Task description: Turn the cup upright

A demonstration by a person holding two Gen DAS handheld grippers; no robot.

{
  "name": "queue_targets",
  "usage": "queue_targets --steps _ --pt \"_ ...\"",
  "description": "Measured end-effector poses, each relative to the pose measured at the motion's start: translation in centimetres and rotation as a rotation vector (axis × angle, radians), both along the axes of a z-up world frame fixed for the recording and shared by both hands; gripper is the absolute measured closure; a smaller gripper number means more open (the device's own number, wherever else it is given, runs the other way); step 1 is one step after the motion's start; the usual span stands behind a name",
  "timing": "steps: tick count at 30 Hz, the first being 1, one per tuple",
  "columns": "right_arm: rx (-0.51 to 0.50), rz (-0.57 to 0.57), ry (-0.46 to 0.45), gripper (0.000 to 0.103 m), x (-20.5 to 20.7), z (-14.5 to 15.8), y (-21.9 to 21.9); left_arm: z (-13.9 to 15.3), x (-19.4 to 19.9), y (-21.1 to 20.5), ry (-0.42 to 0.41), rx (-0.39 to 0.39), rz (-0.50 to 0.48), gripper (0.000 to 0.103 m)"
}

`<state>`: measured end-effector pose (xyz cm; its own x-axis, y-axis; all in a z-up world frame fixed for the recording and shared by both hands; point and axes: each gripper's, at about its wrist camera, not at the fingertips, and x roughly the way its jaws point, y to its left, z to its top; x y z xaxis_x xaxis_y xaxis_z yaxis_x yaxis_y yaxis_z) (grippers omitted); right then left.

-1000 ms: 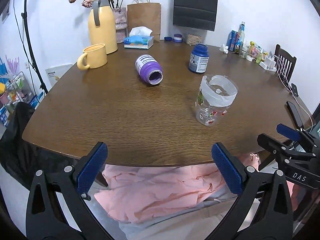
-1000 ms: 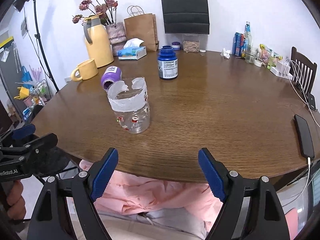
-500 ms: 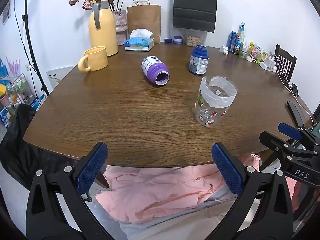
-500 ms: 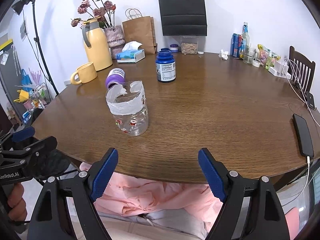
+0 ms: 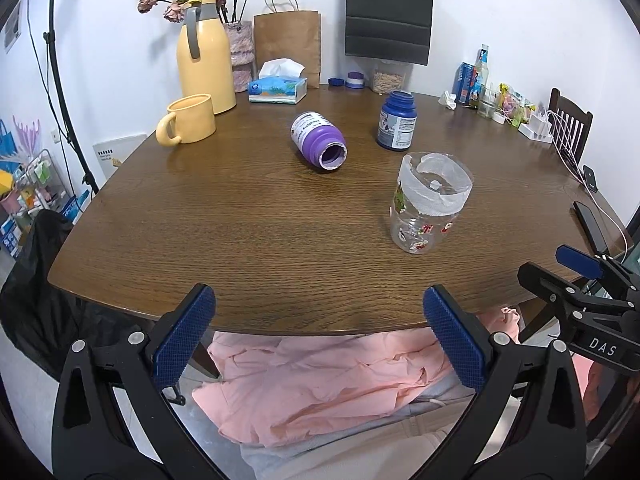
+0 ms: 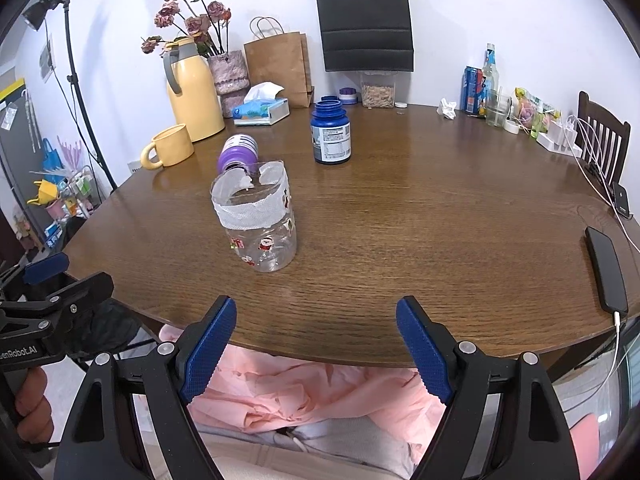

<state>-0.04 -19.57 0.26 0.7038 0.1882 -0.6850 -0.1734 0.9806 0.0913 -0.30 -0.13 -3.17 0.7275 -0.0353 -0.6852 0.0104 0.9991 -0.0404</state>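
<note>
Both tongs, left (image 5: 318, 336) and right (image 6: 316, 346), slightly nearer table (image 5: 248, 232), agape, empty.

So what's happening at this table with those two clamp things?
A person sits at the wooden table holding a two-finger gripper in each hand. The left gripper and right gripper both hang open near the table's front edge, gripping nothing. A clear plastic cup with holiday stickers stands mouth-up on the table, apart from both grippers. Behind it a purple bottle lies on its side, and a blue bottle and a yellow mug stand upright.
</note>
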Motion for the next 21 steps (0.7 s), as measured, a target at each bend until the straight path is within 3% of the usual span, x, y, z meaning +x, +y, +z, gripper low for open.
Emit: queue_targets --steps 21 --pt "0.001 -0.001 0.003 0.017 0.14 -0.20 -0.05 -0.04 0.26 0.21 0.003 0.001 -0.006 0.000"
